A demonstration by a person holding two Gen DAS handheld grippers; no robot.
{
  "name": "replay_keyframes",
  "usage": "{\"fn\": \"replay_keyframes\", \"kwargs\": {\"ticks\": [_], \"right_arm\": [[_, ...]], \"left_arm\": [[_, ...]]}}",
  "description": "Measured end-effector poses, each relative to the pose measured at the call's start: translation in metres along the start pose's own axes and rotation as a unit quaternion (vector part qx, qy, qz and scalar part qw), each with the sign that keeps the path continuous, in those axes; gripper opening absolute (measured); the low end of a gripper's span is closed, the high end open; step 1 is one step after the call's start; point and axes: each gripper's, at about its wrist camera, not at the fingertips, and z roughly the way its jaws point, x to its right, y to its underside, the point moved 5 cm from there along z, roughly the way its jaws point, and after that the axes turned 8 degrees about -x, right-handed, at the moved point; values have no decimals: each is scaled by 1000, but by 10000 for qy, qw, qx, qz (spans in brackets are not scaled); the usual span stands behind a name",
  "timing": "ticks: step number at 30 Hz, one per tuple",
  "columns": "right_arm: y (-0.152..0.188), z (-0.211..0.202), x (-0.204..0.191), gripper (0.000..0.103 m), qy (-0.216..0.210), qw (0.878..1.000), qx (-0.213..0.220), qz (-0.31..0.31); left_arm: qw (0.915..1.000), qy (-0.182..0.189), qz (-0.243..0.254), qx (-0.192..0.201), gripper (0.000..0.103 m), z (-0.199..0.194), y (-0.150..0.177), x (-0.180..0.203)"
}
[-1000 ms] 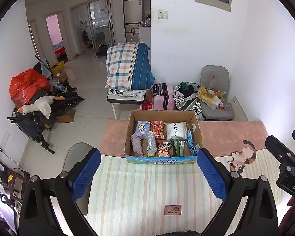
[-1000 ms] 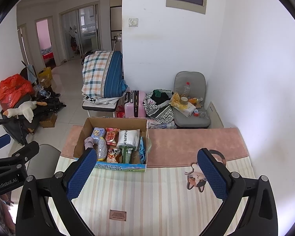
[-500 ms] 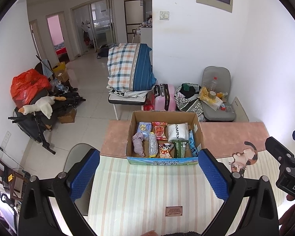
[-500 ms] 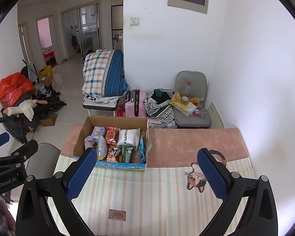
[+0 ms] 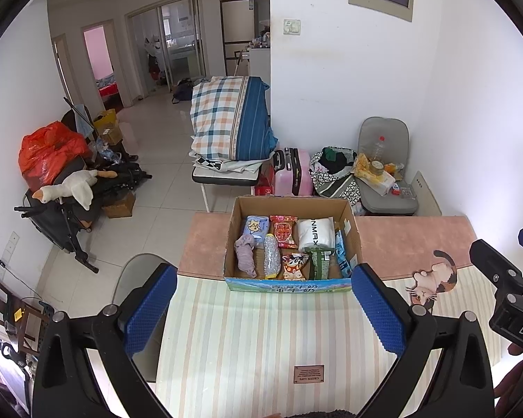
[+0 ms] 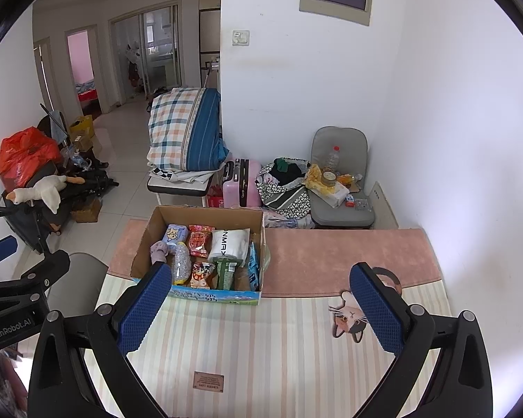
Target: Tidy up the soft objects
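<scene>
1. Both grippers have stayed almost in the same spot since a second ago, and the cardboard box (image 5: 289, 244) has only slid a tiny bit lower in the left view.
2. A striped mat (image 5: 261, 331) covers the near part of the table, and a pink fuzzy mat (image 6: 338, 261) covers the far part.
3. The cardboard box sits open where the two mats meet, well ahead of both grippers.
4. The left gripper (image 5: 263, 310) hangs over the striped mat with its two blue pads wide apart, and nothing is between them.
5. The right gripper (image 6: 259, 308) also hangs over the striped mat with its pads wide apart, holding nothing.
6. A white roll pack (image 5: 315, 233) lies at the back right of the box.
7. A purple sock (image 5: 245, 256) lies along the left side of the box.
8. A clear bumpy bottle (image 5: 272, 256) lies just beside the sock.
9. A red snack bag (image 5: 284, 231) sits at the back, next to a blue tissue pack (image 5: 256, 226).
10. A cartoon snack bag (image 5: 294, 264) and a green packet (image 5: 319, 261) sit at the front of the box.
11. A cat picture (image 6: 352, 317) is on the striped mat to the right, partly hidden behind the right gripper's pad.
12. A small brown label (image 6: 208, 381) is on the near part of the striped mat.
</scene>
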Motion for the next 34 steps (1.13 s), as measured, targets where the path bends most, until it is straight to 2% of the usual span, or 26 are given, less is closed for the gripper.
{"fn": "replay_keyframes", "kwargs": {"ticks": [34], "right_arm": [[-3, 3, -3, 103, -44, 10000, -14, -32]], "left_arm": [[10000, 34, 18, -23, 103, 4, -4, 3]]}}
